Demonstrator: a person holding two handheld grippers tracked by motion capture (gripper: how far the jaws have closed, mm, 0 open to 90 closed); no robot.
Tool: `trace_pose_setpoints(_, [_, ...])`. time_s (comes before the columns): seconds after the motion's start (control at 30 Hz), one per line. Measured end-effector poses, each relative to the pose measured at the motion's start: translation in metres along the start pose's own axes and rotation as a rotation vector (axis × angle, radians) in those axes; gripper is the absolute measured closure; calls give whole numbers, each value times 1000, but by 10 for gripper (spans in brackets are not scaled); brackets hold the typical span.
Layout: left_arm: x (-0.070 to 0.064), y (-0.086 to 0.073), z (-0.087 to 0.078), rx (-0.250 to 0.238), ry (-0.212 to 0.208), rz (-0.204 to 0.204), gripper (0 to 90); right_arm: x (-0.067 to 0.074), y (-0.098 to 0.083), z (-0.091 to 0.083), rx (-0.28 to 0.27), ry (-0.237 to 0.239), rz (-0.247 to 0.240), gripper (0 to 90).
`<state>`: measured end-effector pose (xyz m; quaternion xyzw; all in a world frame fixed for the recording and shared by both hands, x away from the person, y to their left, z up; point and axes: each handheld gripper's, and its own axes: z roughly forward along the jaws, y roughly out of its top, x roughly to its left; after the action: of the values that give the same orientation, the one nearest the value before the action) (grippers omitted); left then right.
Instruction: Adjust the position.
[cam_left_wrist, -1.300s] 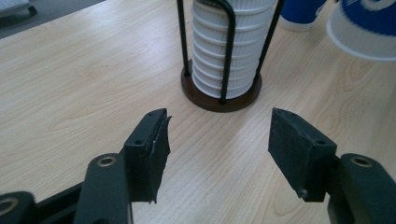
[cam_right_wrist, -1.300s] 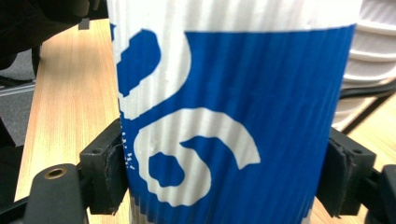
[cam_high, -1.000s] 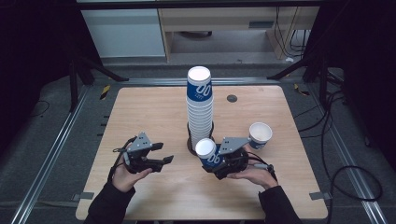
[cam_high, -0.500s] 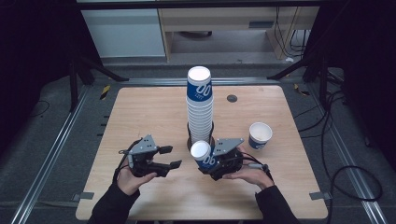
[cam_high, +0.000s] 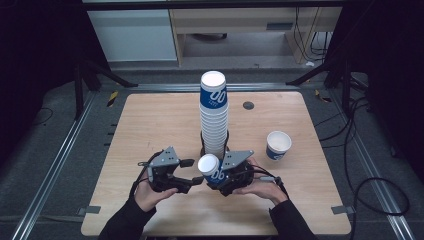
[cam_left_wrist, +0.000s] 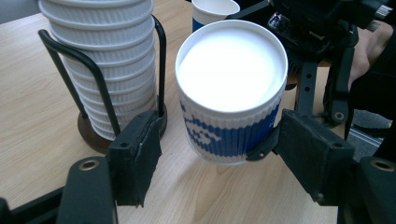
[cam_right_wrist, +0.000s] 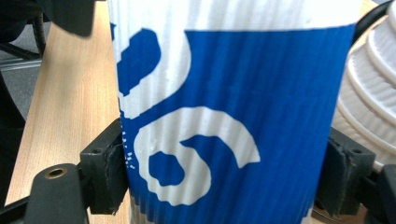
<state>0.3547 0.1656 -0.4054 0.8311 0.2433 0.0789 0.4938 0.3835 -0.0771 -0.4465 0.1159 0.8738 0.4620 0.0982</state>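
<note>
One wooden table (cam_high: 150, 125) carries a tall stack of cups (cam_high: 214, 117), upside down, in a black wire holder (cam_left_wrist: 100, 100) near the middle. Apart from it, toward the right edge, a single cup (cam_high: 278, 145) stands upright. Just in front of the stack, the right gripper (cam_high: 226, 176) pinches a blue and white cup (cam_high: 210, 169) by its sides and holds it tilted above the table, with the closed bottom toward the left gripper (cam_high: 195, 172). The jaws of the left gripper have just been opening; they stand spread on both sides of this cup's bottom end, one pad at its wall, the other clear.
</note>
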Motion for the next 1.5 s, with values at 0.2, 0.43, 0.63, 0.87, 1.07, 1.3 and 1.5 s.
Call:
trace_pose_setpoints(0.2, [-3, 1, 8, 12, -1, 8, 280, 3, 2, 7, 2, 1, -13, 194])
trace_pose_setpoints(0.43, [-5, 0, 15, 25, 2, 0, 260, 9, 5, 13, 7, 10, -28, 195])
trace_pose_setpoints(0.63, [-5, -1, 18, 30, 6, -20, 238, 11, 6, 16, 9, 13, -34, 195])
trace_pose_setpoints(0.87, [-6, -3, 20, 28, 0, -27, 239, 15, 8, 20, 15, 23, -35, 194])
trace_pose_setpoints(1.07, [-7, -2, 19, 16, 6, -15, 249, 14, 8, 20, 11, 30, -13, 177])
trace_pose_setpoints(1.3, [-9, -2, 19, 26, 14, 12, 255, 12, 9, 19, 7, 27, 1, 130])
trace_pose_setpoints(1.5, [-5, 1, 9, -9, 18, 3, 256, 11, 9, 14, -3, 20, 6, 91])
